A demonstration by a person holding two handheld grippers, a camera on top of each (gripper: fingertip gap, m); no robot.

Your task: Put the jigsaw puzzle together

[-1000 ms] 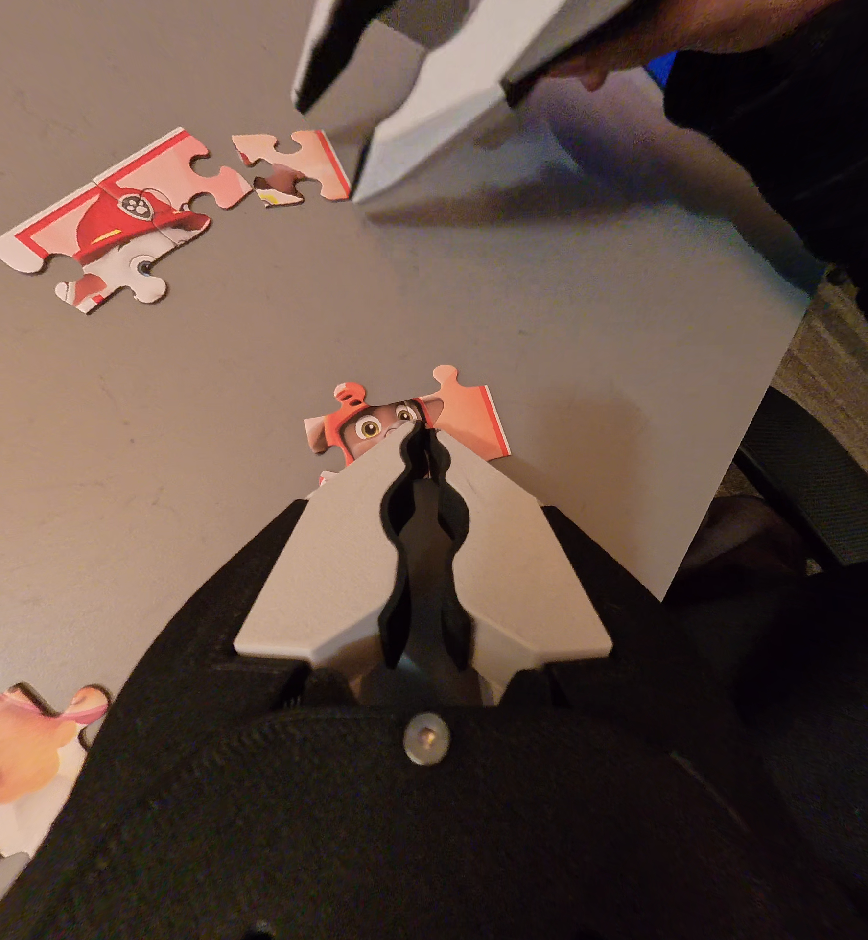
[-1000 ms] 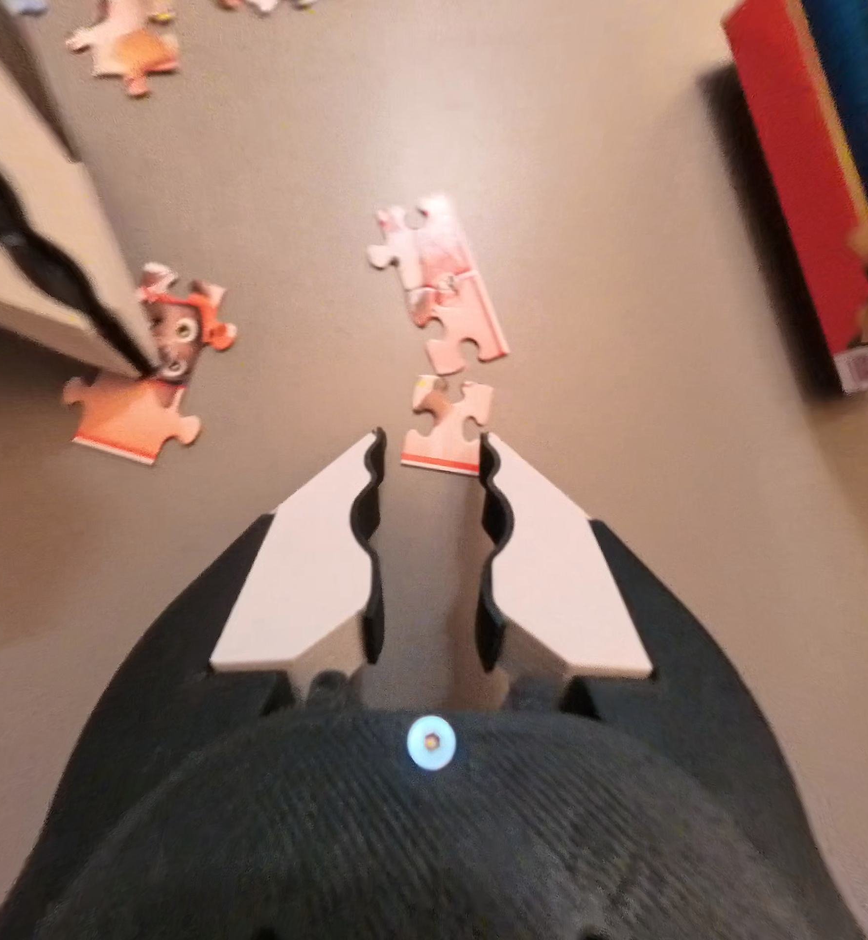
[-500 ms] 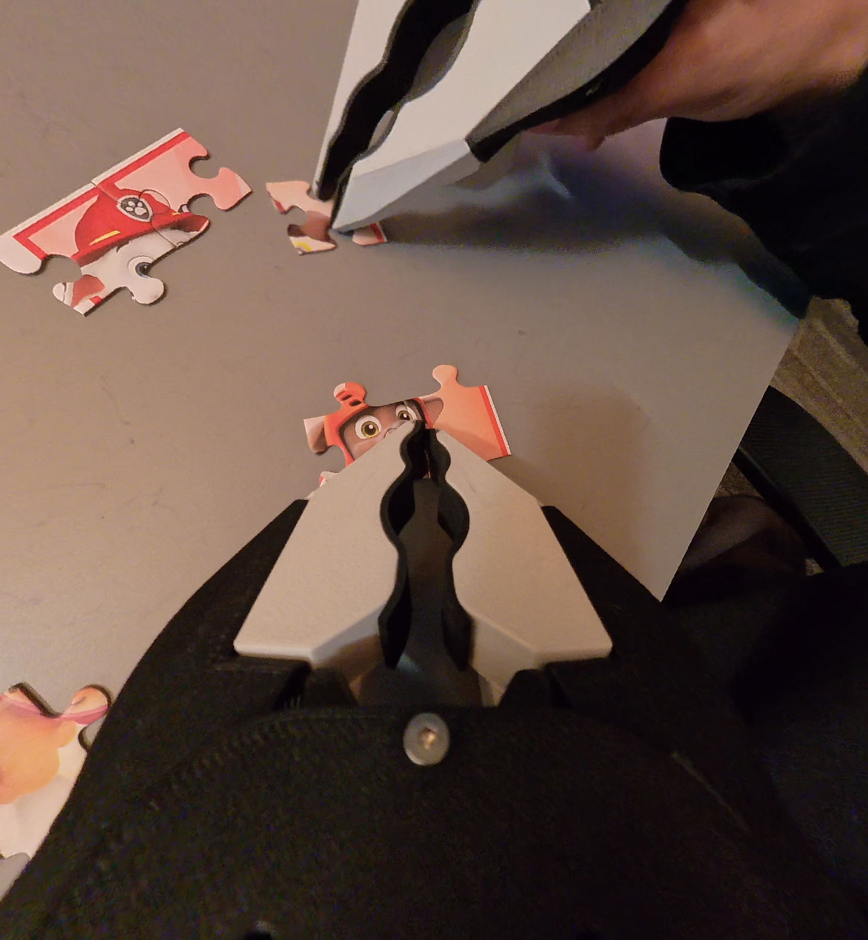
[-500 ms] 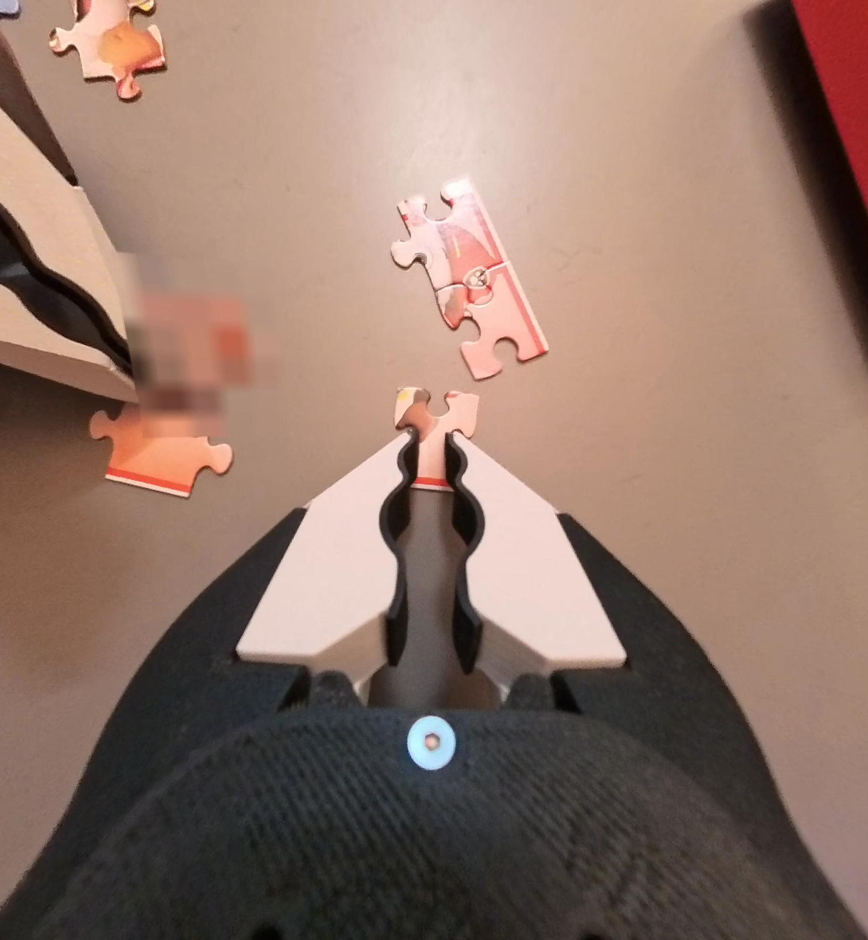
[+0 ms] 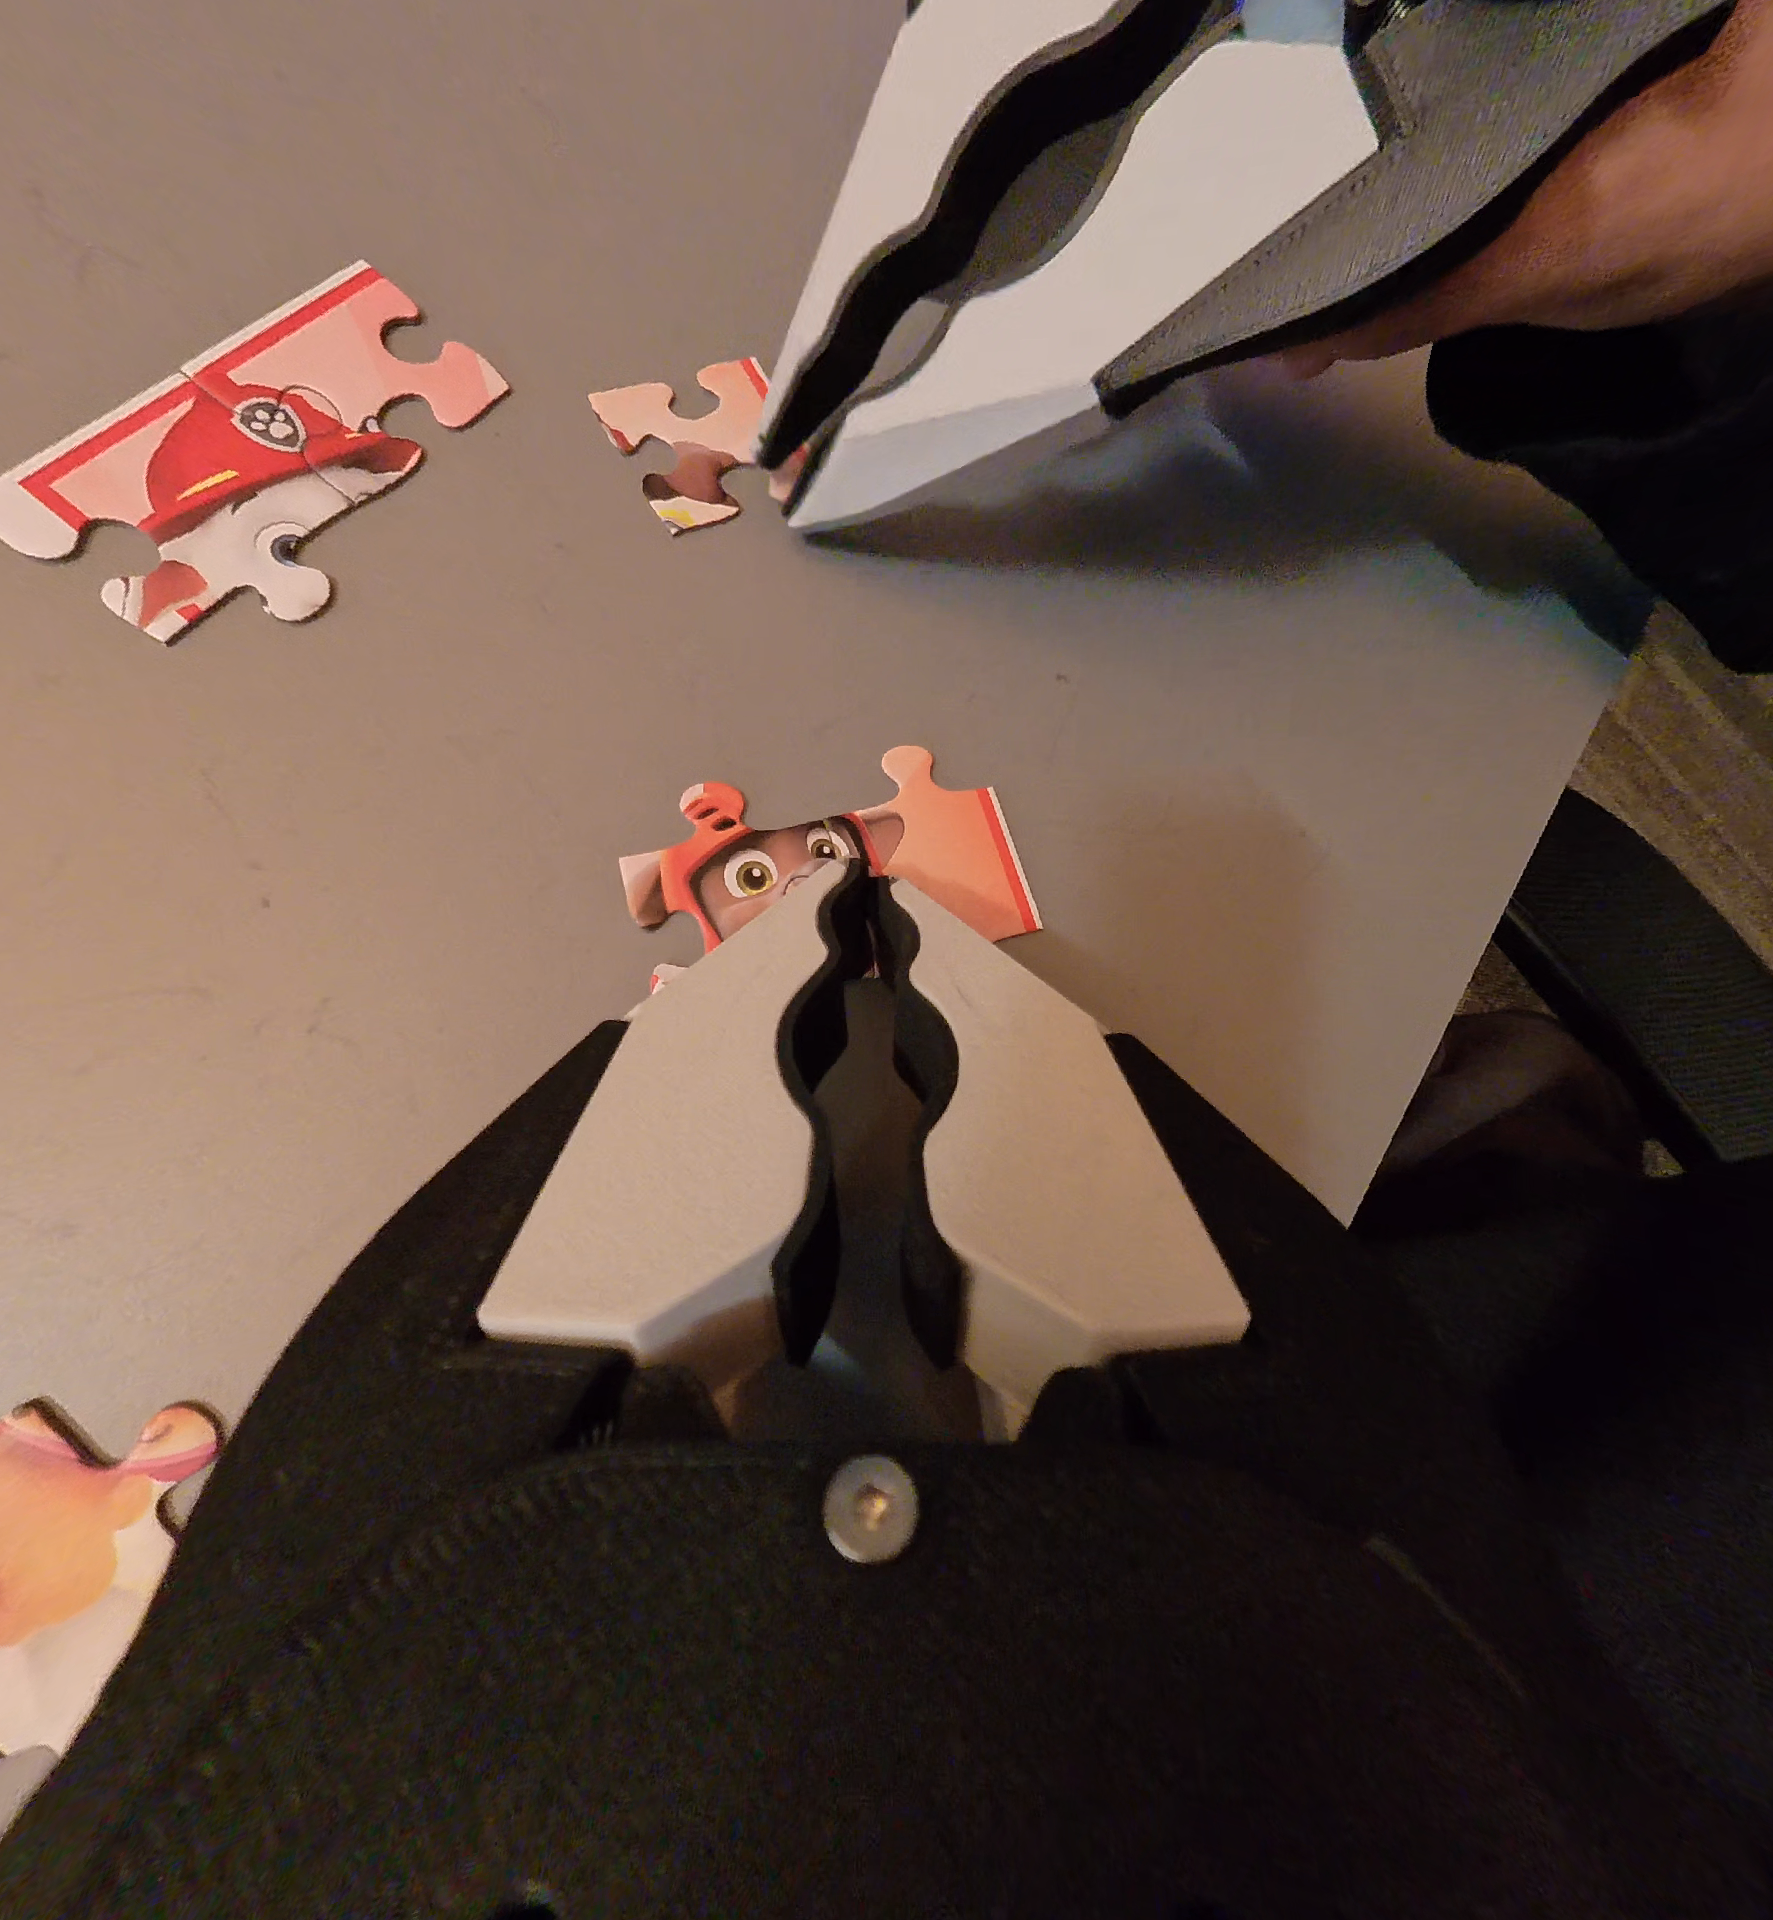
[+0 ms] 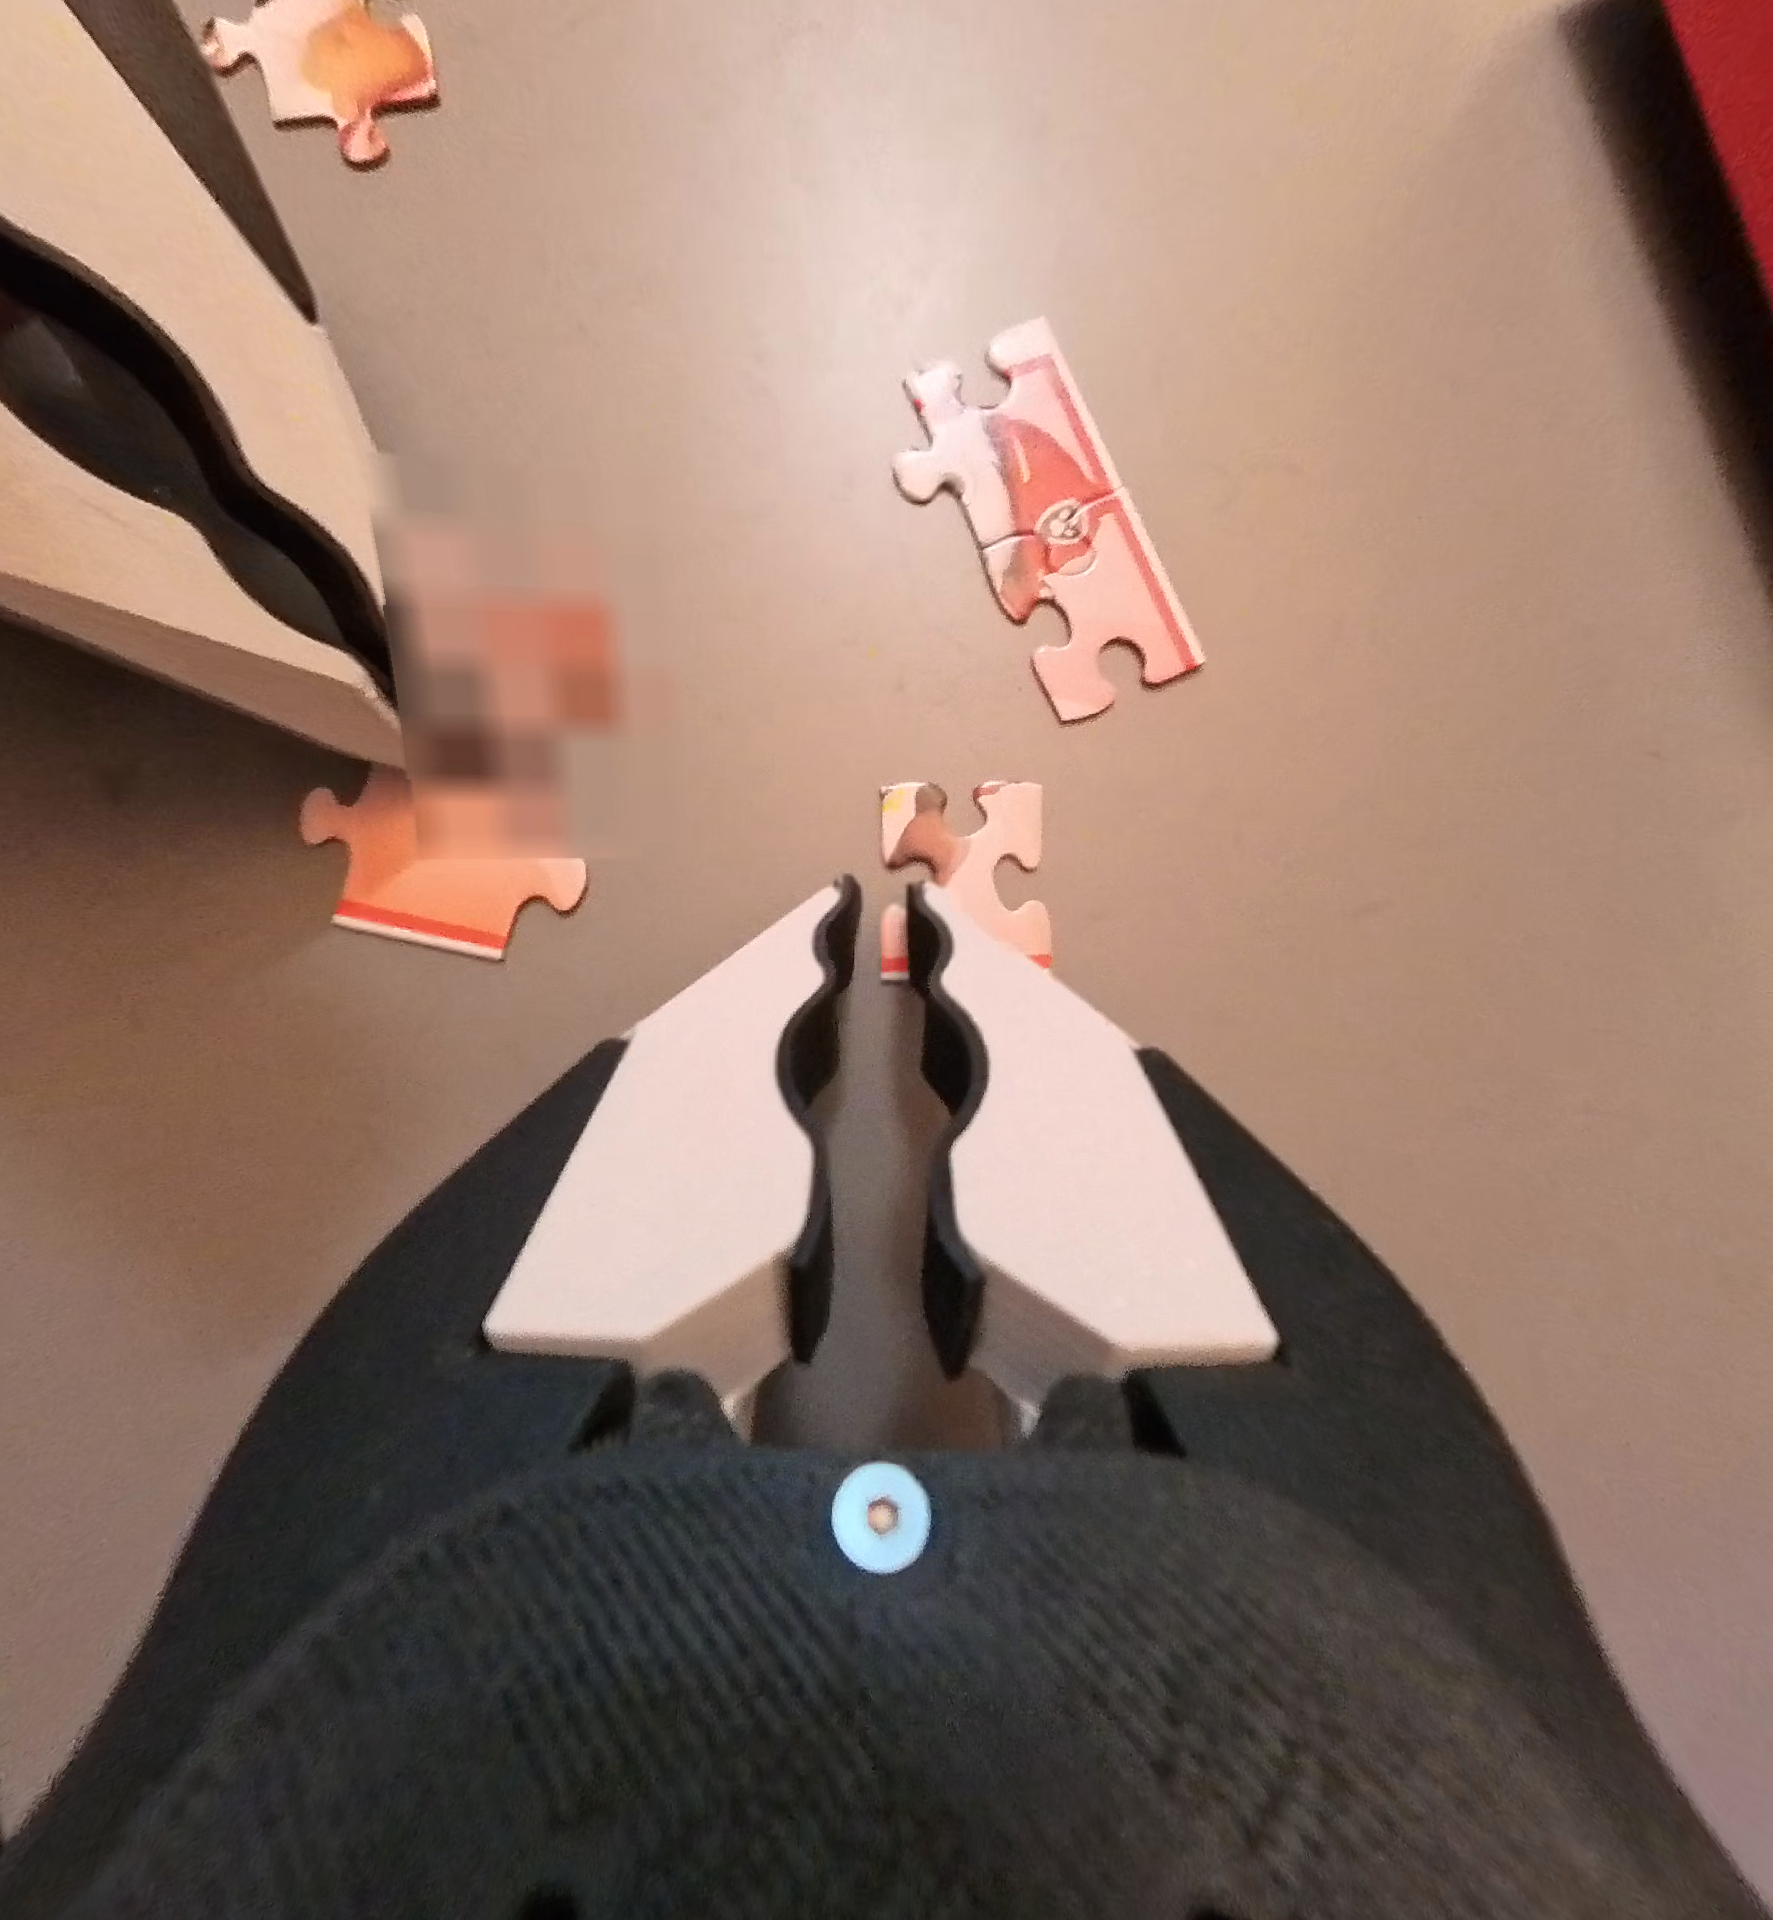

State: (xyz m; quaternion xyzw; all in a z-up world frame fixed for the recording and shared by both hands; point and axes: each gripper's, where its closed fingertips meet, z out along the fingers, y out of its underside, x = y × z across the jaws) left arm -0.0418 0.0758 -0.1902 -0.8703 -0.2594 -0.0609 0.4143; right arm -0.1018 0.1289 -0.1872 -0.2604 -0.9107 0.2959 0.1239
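Both tongs down among loose puzzle pieces
I see my left gripper (image 5: 856, 883) pinched shut, tips on the joined face pieces (image 5: 747, 873). The right gripper (image 6: 880, 904) is open only a slit and touches the small pink piece (image 6: 996, 842), seemingly ungripped.

the right gripper (image 6: 879, 902) has narrowed its jaws to a slim gap and come down at the near edge of the small pink puzzle piece (image 6: 975, 852), which has shifted and turned on the table (image 6: 1381, 935).
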